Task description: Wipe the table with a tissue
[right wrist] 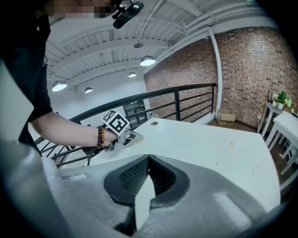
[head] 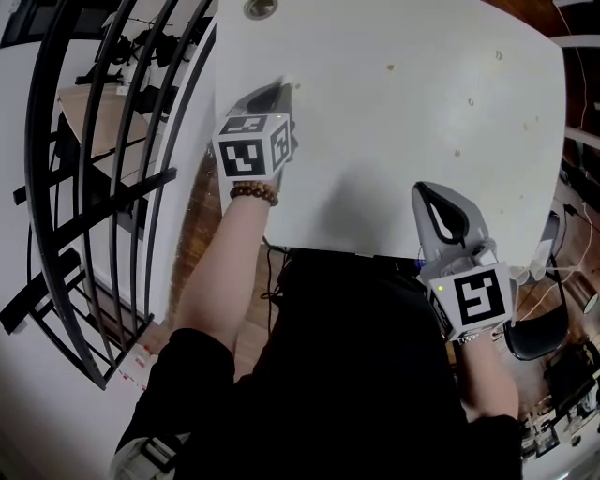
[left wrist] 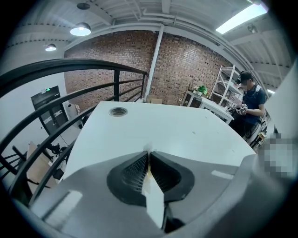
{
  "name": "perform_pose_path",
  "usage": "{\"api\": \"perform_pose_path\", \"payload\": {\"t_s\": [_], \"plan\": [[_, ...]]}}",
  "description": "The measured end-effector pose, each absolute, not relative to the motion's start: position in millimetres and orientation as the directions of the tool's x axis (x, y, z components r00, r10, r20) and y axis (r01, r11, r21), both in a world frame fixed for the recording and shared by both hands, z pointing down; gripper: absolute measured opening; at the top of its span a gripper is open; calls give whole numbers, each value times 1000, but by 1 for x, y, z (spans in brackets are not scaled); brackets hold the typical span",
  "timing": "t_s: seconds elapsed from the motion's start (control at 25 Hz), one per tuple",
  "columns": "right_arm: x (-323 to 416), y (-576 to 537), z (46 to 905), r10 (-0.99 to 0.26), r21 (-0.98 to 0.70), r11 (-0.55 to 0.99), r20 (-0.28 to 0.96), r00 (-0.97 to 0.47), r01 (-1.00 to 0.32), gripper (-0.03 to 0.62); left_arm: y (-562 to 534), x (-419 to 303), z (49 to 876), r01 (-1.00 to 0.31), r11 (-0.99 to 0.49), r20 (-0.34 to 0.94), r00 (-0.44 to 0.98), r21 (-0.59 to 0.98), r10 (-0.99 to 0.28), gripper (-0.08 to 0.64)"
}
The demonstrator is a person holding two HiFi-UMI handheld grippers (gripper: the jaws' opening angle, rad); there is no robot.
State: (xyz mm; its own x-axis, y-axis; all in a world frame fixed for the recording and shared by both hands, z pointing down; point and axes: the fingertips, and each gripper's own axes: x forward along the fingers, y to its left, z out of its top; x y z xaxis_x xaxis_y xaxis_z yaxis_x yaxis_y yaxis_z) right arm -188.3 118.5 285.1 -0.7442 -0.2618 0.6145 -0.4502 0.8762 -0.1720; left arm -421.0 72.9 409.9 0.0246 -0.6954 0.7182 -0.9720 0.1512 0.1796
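**White tissue tip in left jaws; open tabletop lies to the right**

My left gripper (left wrist: 149, 153) is clamped. Its jaws meet, and a small white tip of what I judge to be the tissue (left wrist: 148, 147) pokes out at their front. Too little of it shows to give its shape or long axis. In the head view this gripper (head: 281, 91) sits low at the left edge of the table (head: 375, 169). I cannot confirm that it touches the surface.

My right gripper (right wrist: 148, 159) has its jaws together with nothing between them. It rests at the near edge (head: 427, 192), well apart from the left one.

Finding: the tissue is at the far left, so nearly all the white top lies to its right and ahead. Small specks (head: 390, 67) are scattered across that area, most toward the far right. The left hand holds the tissue and should do the sweep, running rightward across the top. The right gripper sits at the near edge, clear of a sweep across the far half of the top.

Obstructions:
- A round grommet (head: 260, 9) lies ahead of the left gripper near the far-left corner, and the tissue could catch there.
- A black railing (head: 103, 187) stands just beside the table's left edge and limits any swing that way.
- A person (left wrist: 249, 100) stands well beyond the far side and does not interfere.
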Motion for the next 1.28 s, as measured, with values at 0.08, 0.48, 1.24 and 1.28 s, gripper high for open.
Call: {"api": "perform_pose_path", "payload": {"t_s": [0.08,0.48,1.24,1.28], "plan": [[-191,120,283,-268,-174,873,610,-745,-456,-8,72,-420,414,-971,149,724,34,187,-689,31],[-204,125,277,-309,-168,855,596,-741,-491,-8,70,-420,422,-970,119,735,79,214,-674,31],[-196,133,278,-299,-156,857,626,-720,-491,-8,51,-387,430,-965,59,733,155,257,-663,31],[-193,132,278,-301,-157,856,622,-723,-492,-8,49,-384,430,-965,59,733,155,257,-662,31]]}}
